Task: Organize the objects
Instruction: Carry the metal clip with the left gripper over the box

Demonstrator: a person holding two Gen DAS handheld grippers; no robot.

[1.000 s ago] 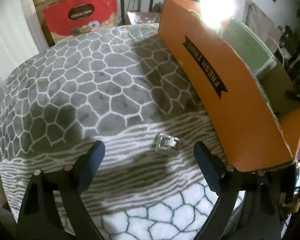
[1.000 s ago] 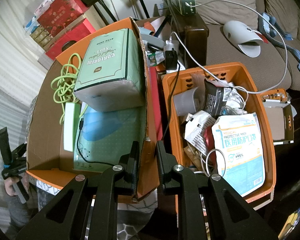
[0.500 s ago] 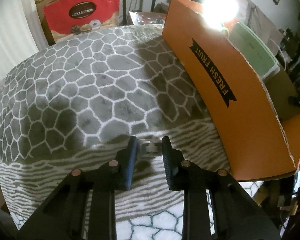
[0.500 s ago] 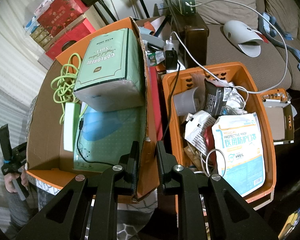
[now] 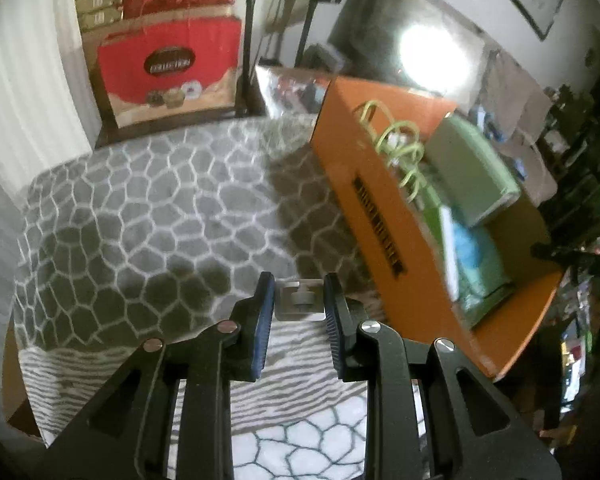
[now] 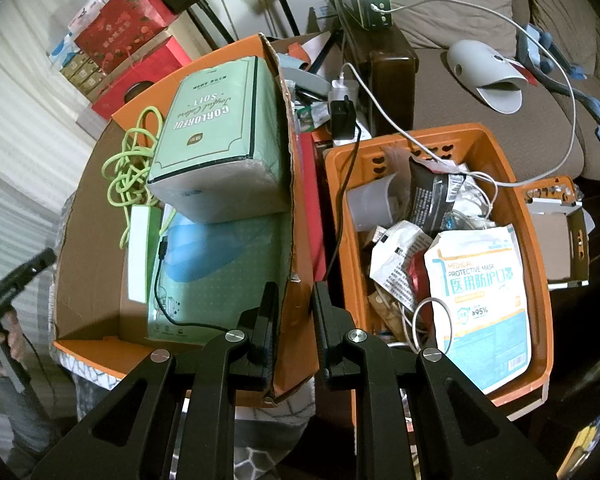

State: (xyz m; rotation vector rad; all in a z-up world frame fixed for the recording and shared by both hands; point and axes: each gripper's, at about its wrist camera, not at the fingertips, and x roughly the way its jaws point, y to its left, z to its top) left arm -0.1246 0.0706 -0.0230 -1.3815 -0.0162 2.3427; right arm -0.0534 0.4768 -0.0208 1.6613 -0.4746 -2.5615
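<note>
My left gripper [image 5: 299, 300] is shut on a small white plastic clip [image 5: 300, 300] and holds it above the grey patterned blanket [image 5: 148, 216]. The orange cardboard box [image 5: 380, 216] stands to its right, holding a green tissue box [image 5: 474, 168], a green cable [image 5: 396, 140] and a blue item. My right gripper [image 6: 296, 312] is shut on the near right wall of the same cardboard box [image 6: 300, 240]. The green tissue box [image 6: 220, 136] and green cable [image 6: 130, 168] show inside it in the right wrist view.
An orange plastic basket [image 6: 536, 216] full of mask packets and cables stands right of the cardboard box. A sofa [image 6: 500, 60] with a grey slipper lies behind it. Red gift boxes [image 5: 168, 64] stand beyond the blanket. The left gripper shows at the right wrist view's left edge [image 6: 16, 280].
My left gripper closed on the white clip on the blanket and lifted it, moving up and toward the cardboard box. My right gripper has stayed shut on the box wall.
</note>
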